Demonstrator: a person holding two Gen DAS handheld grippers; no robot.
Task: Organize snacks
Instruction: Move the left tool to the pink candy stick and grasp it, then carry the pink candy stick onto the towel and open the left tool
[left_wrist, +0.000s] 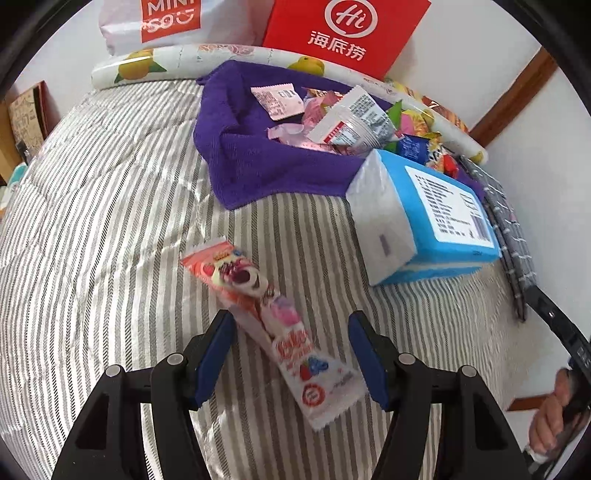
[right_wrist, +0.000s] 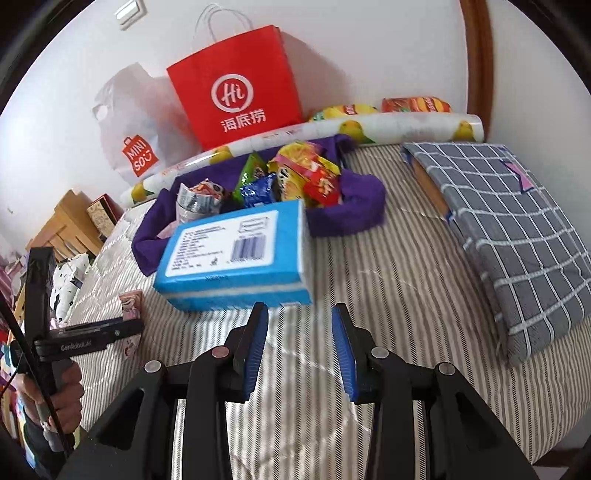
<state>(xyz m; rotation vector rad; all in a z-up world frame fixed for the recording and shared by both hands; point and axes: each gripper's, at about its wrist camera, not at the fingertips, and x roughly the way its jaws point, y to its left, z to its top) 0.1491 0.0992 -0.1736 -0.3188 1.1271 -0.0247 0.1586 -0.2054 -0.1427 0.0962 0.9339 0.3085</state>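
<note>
Left tongs (left_wrist: 290, 354): jaws apart, nothing gripped. A long pink-and-white strawberry snack packet (left_wrist: 271, 325) lies on the bed between the blue pads, slanting across the gap; whether either pad touches it cannot be told.

Right tongs (right_wrist: 300, 347): jaws apart by a narrower gap, empty, with only bedding between the pads.

Surface: a bed under a grey-and-white striped quilt (left_wrist: 110, 206), set against a white wall (right_wrist: 351, 48).

Landmark: a blue-and-white wrapped tissue pack (right_wrist: 236, 254) lying on the quilt. It sits just beyond the right tongs; the snack packet lies near it, on its left in the left wrist view. Behind the pack and touching it, a crumpled purple towel (left_wrist: 240, 147) holds a heap of assorted snack packets (right_wrist: 295, 173). Beyond the towel lies a lemon-printed roll (right_wrist: 388, 127), then a red paper carrier bag (right_wrist: 236, 85) and a white plastic shopping bag (right_wrist: 136, 122) against the wall. Right of the pack is a grey checked pillow (right_wrist: 509, 229).
</note>
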